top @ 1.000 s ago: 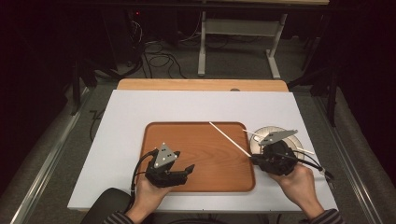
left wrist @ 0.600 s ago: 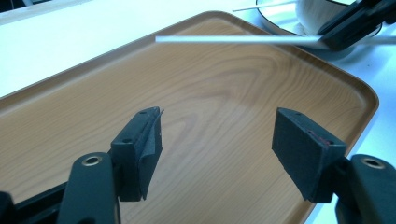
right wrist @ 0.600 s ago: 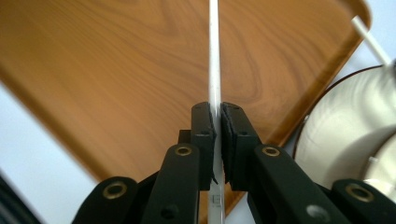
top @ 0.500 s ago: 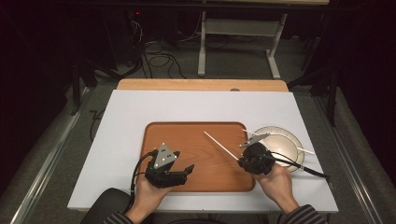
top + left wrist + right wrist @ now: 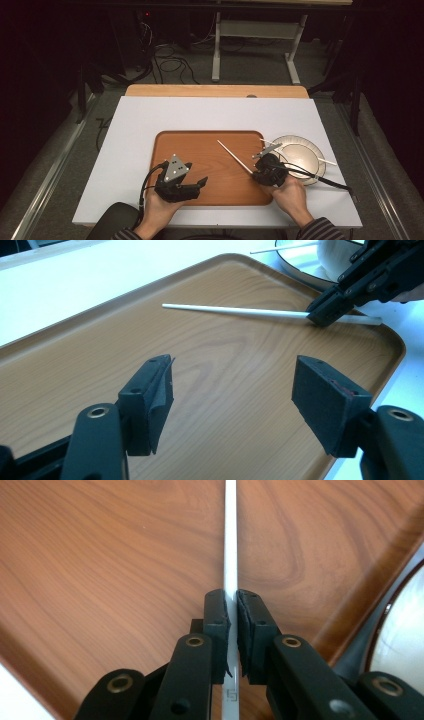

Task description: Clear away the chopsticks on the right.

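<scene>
Nearest the person, the left gripper (image 5: 192, 186) rests low over the near edge of the rounded brown wood-grain plastic tray (image 5: 200, 150), its foam-padded black jaws standing wide apart with nothing between them. Further in, the right gripper (image 5: 256, 173) is clamped on a slim white tapered chopstick (image 5: 234, 156), pads pressed against both flat sides near its thick end. The stick slants over the tray's right half, its tip pointing towards the middle; whether it touches the surface yet is hard to tell. To set it down well, I would lower it until its full length lies flat on the smooth tray before letting go, so it cannot roll. Beyond sits a round pale ceramic plate (image 5: 295, 152) on the matte white tabletop (image 5: 210, 112), another white stick (image 5: 325, 161) across it.
</scene>
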A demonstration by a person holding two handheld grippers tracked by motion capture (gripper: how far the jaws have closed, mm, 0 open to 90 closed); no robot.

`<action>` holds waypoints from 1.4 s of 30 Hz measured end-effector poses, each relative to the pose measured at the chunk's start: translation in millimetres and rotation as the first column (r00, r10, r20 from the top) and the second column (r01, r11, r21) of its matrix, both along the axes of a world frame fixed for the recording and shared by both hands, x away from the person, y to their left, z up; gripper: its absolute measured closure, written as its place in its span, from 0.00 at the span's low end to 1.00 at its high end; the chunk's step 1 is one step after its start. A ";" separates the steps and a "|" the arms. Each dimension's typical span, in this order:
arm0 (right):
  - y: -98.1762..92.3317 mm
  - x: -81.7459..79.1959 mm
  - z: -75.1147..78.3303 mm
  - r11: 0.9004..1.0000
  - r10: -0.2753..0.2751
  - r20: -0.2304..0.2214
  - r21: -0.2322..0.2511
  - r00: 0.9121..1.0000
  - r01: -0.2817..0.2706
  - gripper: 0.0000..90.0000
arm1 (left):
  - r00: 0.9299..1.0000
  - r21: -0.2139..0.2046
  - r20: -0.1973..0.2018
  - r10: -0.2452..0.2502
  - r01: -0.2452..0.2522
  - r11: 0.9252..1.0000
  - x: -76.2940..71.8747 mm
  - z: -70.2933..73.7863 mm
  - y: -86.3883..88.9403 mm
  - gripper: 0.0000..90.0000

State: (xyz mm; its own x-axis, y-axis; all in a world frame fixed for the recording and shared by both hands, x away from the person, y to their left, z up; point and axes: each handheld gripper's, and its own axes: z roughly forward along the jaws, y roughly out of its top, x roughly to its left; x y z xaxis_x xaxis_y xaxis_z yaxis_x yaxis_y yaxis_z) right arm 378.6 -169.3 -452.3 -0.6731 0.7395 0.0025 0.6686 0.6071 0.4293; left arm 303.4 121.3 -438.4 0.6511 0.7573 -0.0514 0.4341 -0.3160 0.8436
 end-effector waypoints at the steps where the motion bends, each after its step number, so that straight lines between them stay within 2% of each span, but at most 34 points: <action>1: 0.1 1.2 -2.5 1.000 0.002 0.000 -0.003 1.000 -0.002 0.93 | 1.000 -0.001 0.000 0.003 -0.003 1.000 -0.6 -0.1 0.3 0.37; 4: -0.6 2.0 -2.8 1.000 -0.002 0.000 0.006 1.000 0.002 0.91 | 1.000 -0.001 -0.001 0.005 -0.005 1.000 -1.2 -0.2 0.5 0.37; 11: -3.6 1.8 -3.3 1.000 -0.013 0.025 -0.013 1.000 0.013 0.93 | 1.000 0.003 0.006 0.013 -0.013 1.000 -3.4 0.1 2.1 0.37; 28: -9.3 2.8 -3.2 0.999 -0.030 0.030 -0.019 0.999 0.030 0.92 | 1.000 0.004 0.007 0.016 -0.016 1.000 -5.4 0.6 3.9 0.37; 42: -9.4 1.3 -3.2 1.000 -0.017 0.042 -0.018 0.999 0.018 0.84 | 1.000 0.004 0.006 0.017 -0.017 1.000 -5.5 0.6 3.9 0.37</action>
State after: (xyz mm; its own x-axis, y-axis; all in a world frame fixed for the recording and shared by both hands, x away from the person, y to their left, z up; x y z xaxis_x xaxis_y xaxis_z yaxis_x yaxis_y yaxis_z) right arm 379.9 -178.7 -455.6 -0.6596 0.7506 -0.0393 0.6608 0.6039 0.4457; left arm 297.9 125.2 -437.8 0.6381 0.7686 -0.0451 0.4349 -0.3115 0.8449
